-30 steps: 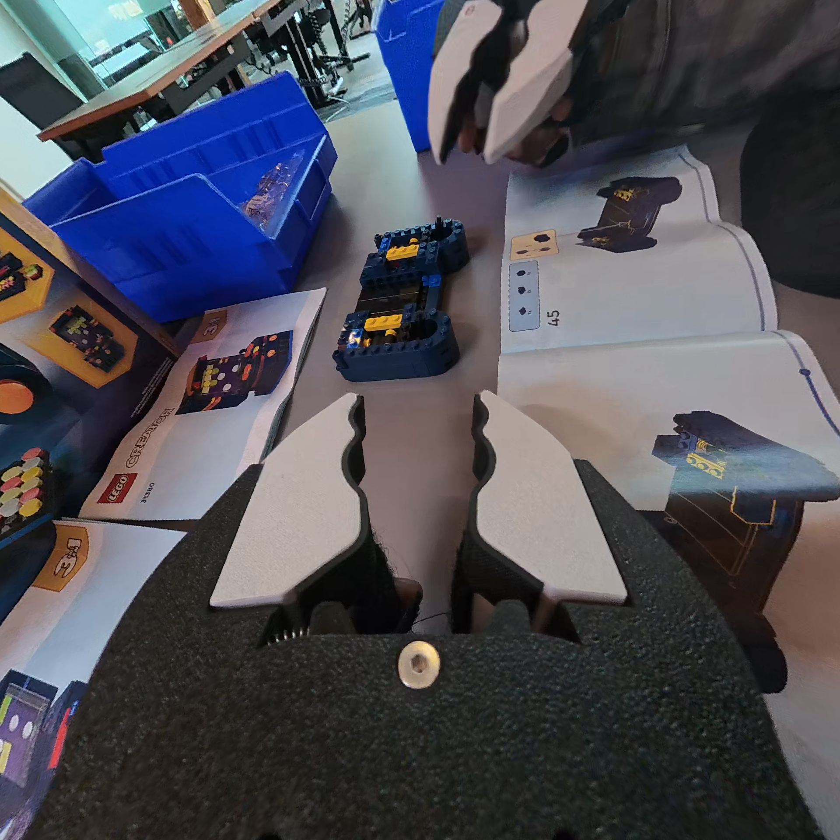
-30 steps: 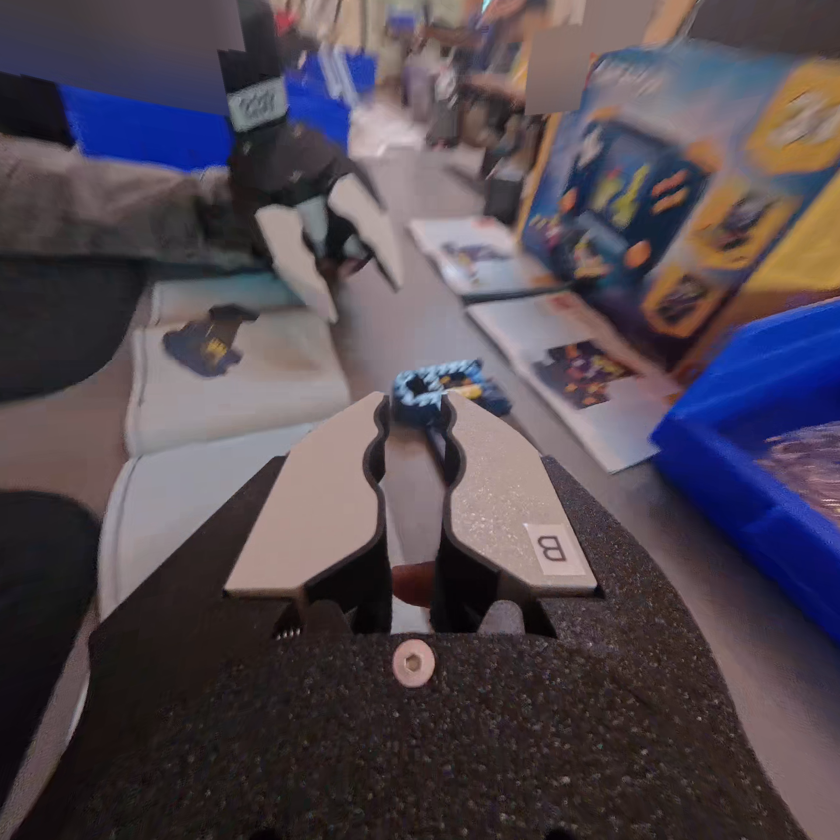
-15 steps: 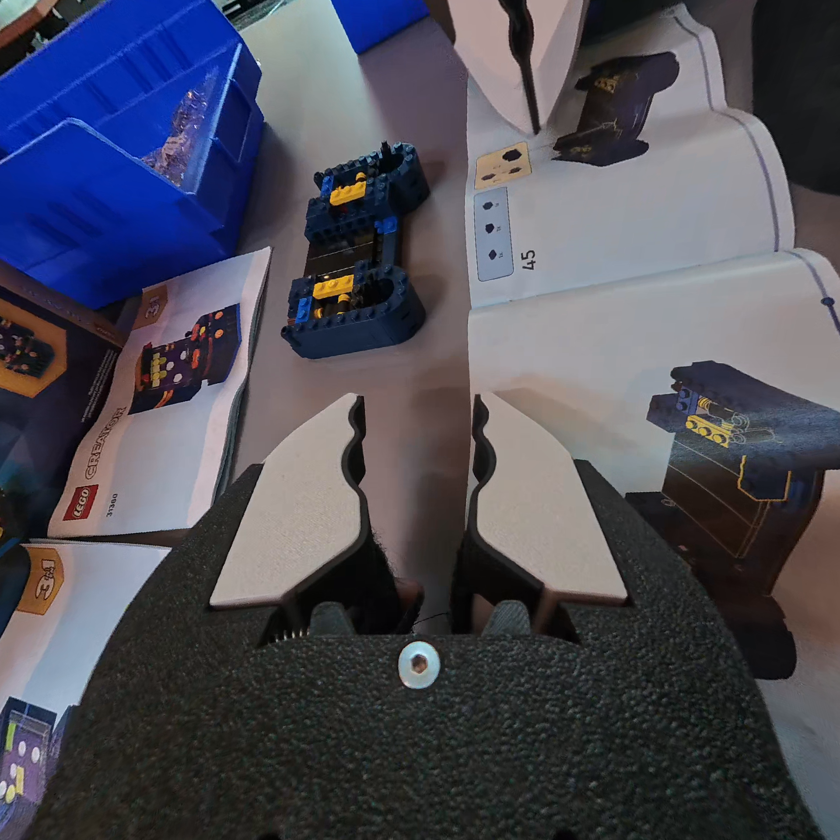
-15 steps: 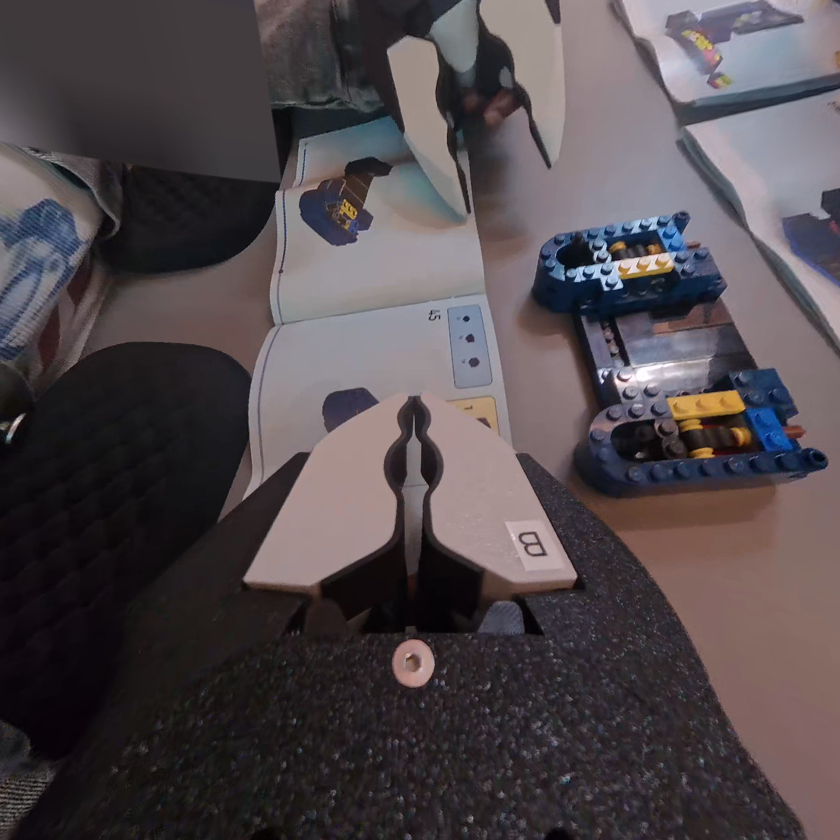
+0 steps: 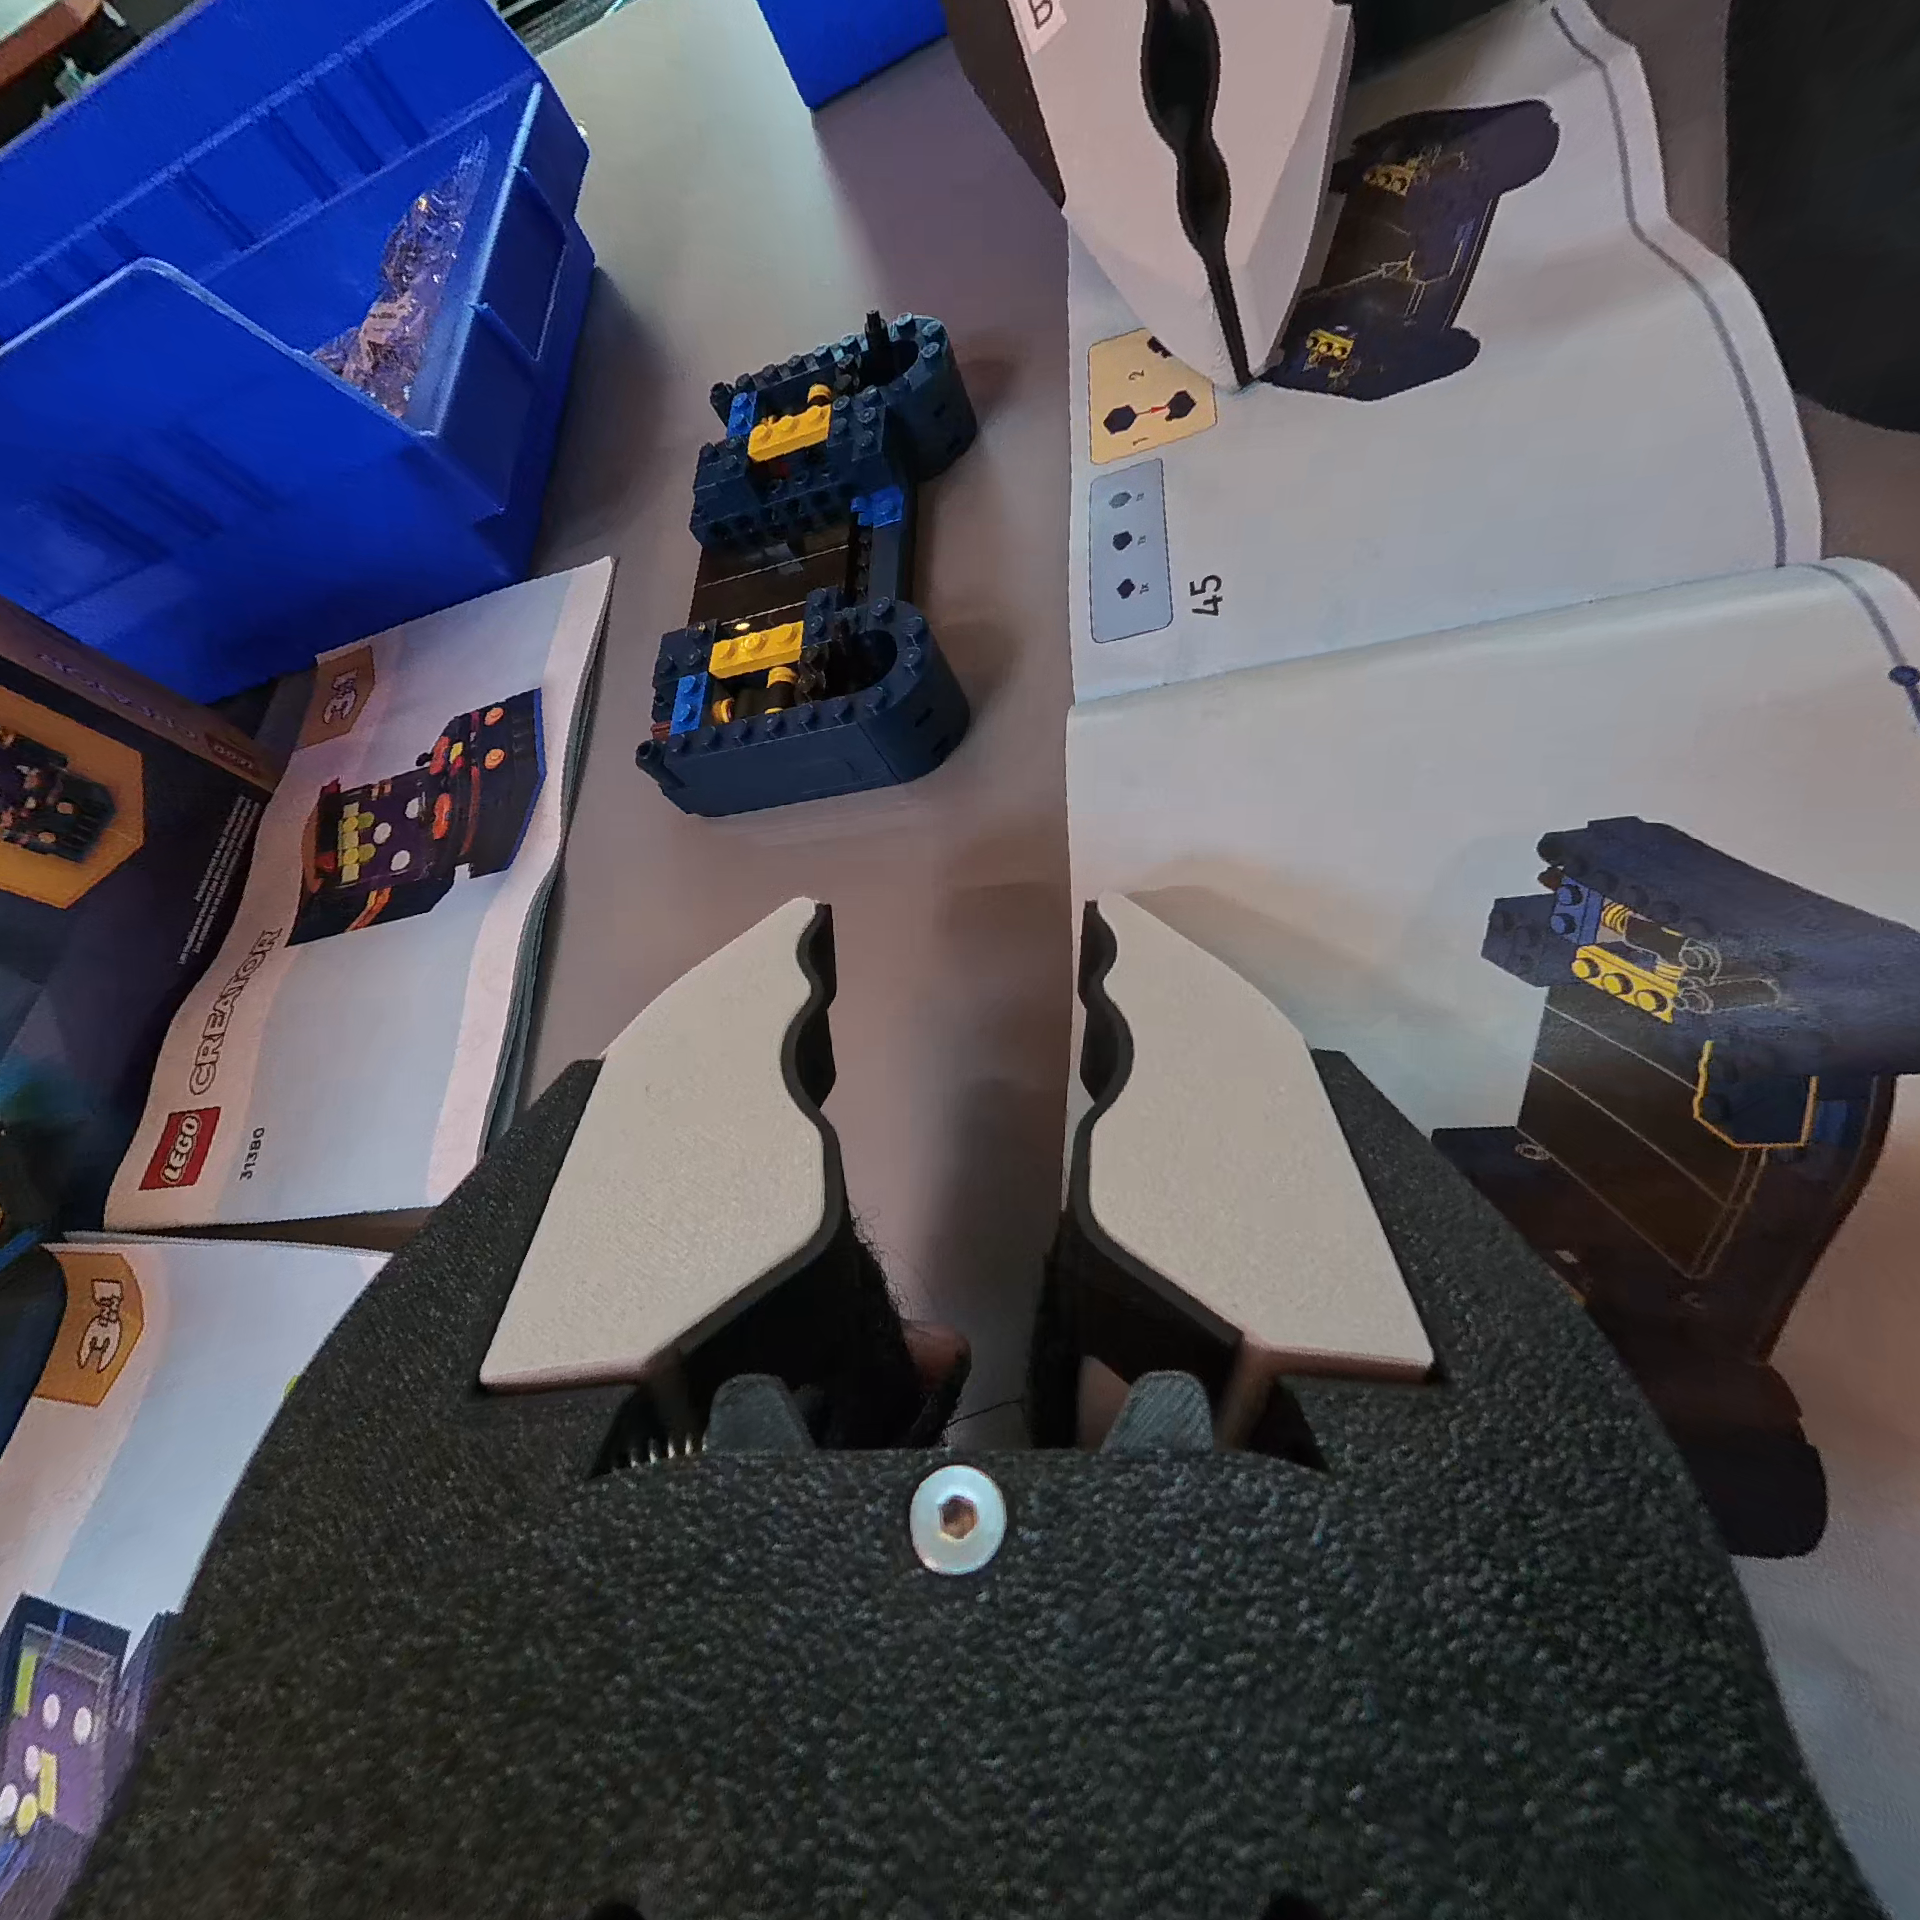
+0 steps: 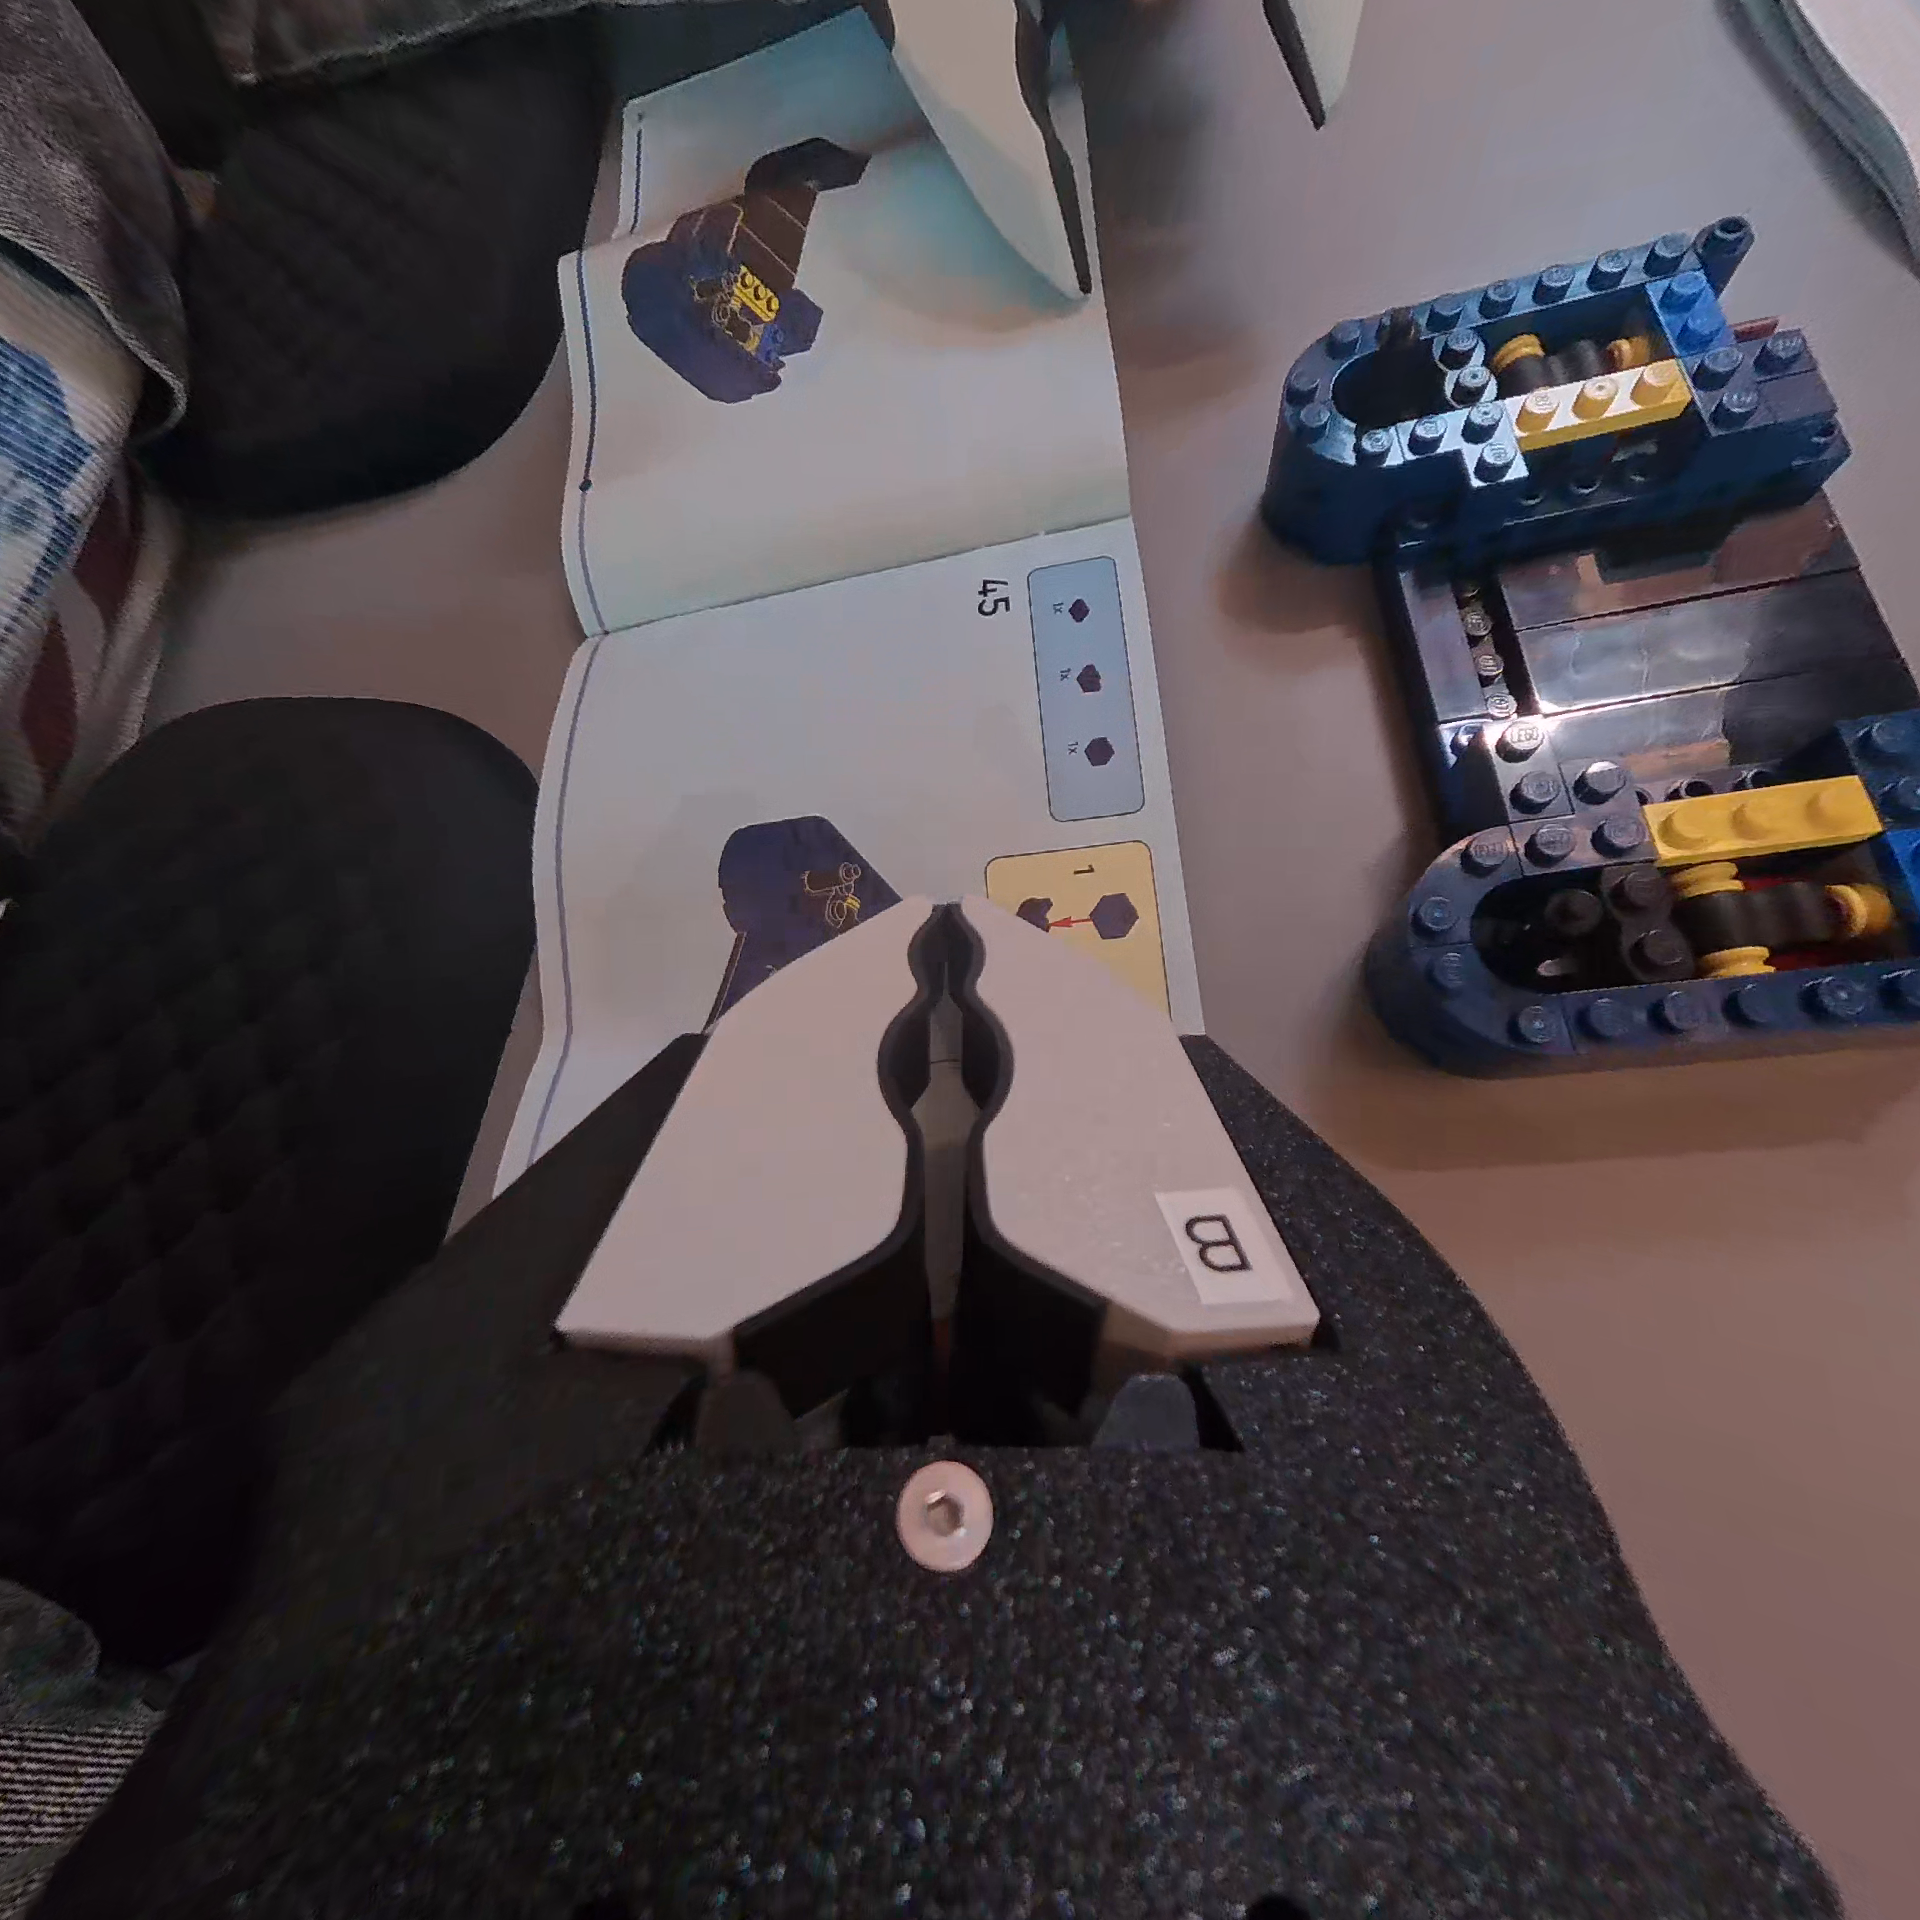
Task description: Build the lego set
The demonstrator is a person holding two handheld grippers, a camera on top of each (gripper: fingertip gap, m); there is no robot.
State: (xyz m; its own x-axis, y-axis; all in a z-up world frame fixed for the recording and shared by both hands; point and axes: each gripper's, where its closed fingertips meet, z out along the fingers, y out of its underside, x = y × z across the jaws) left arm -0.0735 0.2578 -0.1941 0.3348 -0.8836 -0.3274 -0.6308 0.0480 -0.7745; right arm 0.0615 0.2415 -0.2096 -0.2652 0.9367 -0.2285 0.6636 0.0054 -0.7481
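Workshop: blue parts bins [image 5: 260, 343], instruction booklets [image 5: 1455, 644], grey table [image 6: 1558, 1299].

- Your left gripper [image 5: 956, 914] sits low and near, pointing forward and tipped downward, its two grey fingers [image 5: 717, 1091] spread well apart with nothing between them.
- Your right gripper [image 6: 948, 912] has its tips pressed together; the wavy dark pads meet at the front and leave only small hollows farther back.
- Nothing seems caught between those tips, though the view there is tight.
- From the left wrist view, your right gripper [image 5: 1236, 358] comes down steeply at the far right, tips pointing downward.
- From the right wrist view, your left gripper's fingers [image 6: 997, 177] show at the far top edge, parted.
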